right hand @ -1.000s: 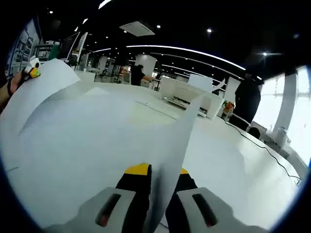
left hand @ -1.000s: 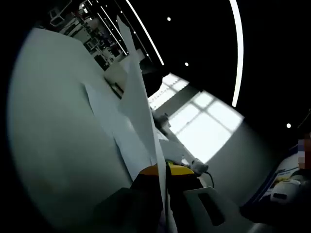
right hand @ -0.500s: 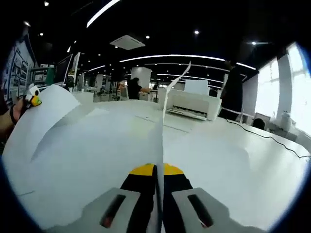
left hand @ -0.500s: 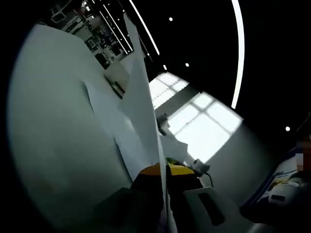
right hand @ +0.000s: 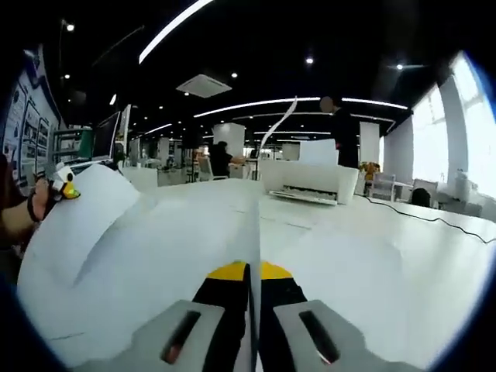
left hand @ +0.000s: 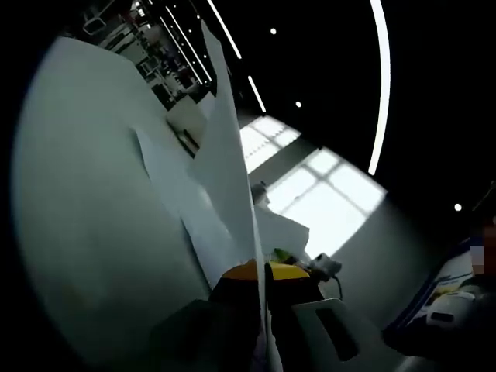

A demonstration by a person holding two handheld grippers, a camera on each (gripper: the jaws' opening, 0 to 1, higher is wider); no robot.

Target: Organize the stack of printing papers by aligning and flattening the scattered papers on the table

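White, smooth table (right hand: 372,271) spans the right gripper view, a boxy white printer (right hand: 308,180) at its far side. Thin paper sheet (right hand: 101,225) curves above the table, edge-on between both grippers: right gripper (right hand: 250,291) pinches it, left gripper (left hand: 262,291) likewise clamped on it.

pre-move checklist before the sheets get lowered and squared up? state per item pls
1. Left gripper clamped on paper: ok, sheet edge runs between its jaws.
2. Right gripper clamped on paper: ok, edge-on between its jaws.
3. Paper lifted off the table: ok, raised and curved between the two grippers.
4. Sheet edges aligned: cannot tell; loose sheets lie fanned on the table in the left gripper view.
5. Printer clear of the landing area: ok, it sits farther back.
6. Cable out of the way: ok, off to the side.
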